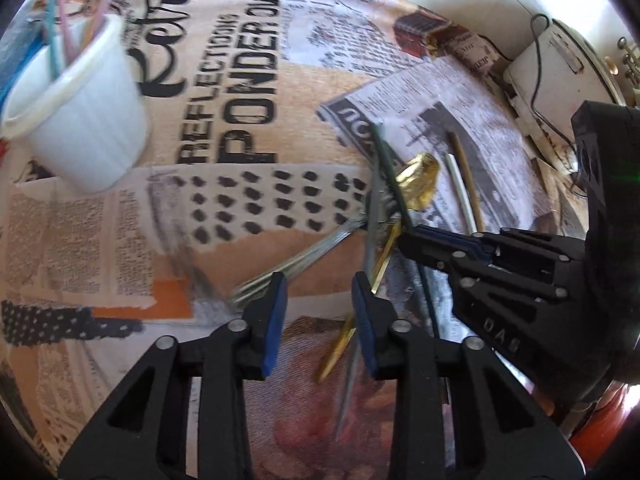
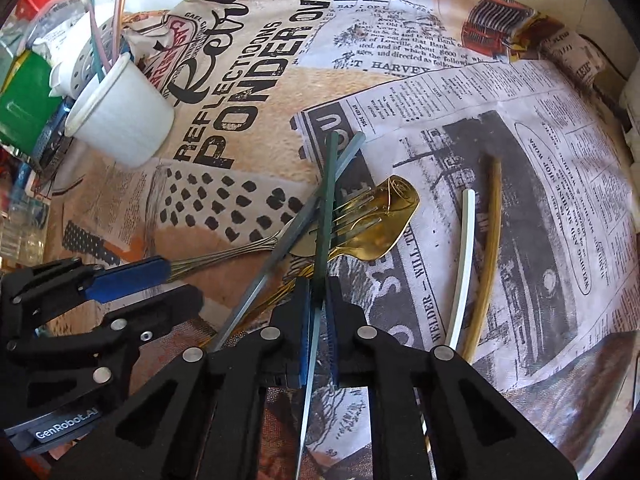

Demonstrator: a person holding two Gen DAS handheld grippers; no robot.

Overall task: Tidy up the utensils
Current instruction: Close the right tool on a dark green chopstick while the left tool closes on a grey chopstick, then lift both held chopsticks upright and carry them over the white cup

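My right claw (image 2: 319,300) is clamped together on the dark green straw (image 2: 325,204), which runs up between the blue pads and out over the pile in the middle of the tabletop (image 2: 260,92). My left claw (image 1: 319,292) stands partly apart around the end of the silver fork's handle (image 1: 296,254); I cannot tell whether the pads press on it yet.

The green straw crosses a grey-blue straw (image 2: 280,248) and lies over the gold fork (image 2: 360,216) and gold spoon (image 2: 396,216). I judge I should lift it straight up and slowly, so it slides free without dragging the cutlery. The grip sits low on the straw, so the long free end may swing; I should keep it upright on the way to the white cup (image 2: 120,120) at the far left, where pink and blue straws already stand. A white straw (image 2: 462,264) and a tan straw (image 2: 490,248) lie apart on the right, waiting.

The cloth reads "Retro", "REFLECTIONS" and "PONDER OVER"; the newsprint panel shows "WELDER — WILL TR…" and "T. HARVEY". My left claw's body carries "GenRobot.AI".
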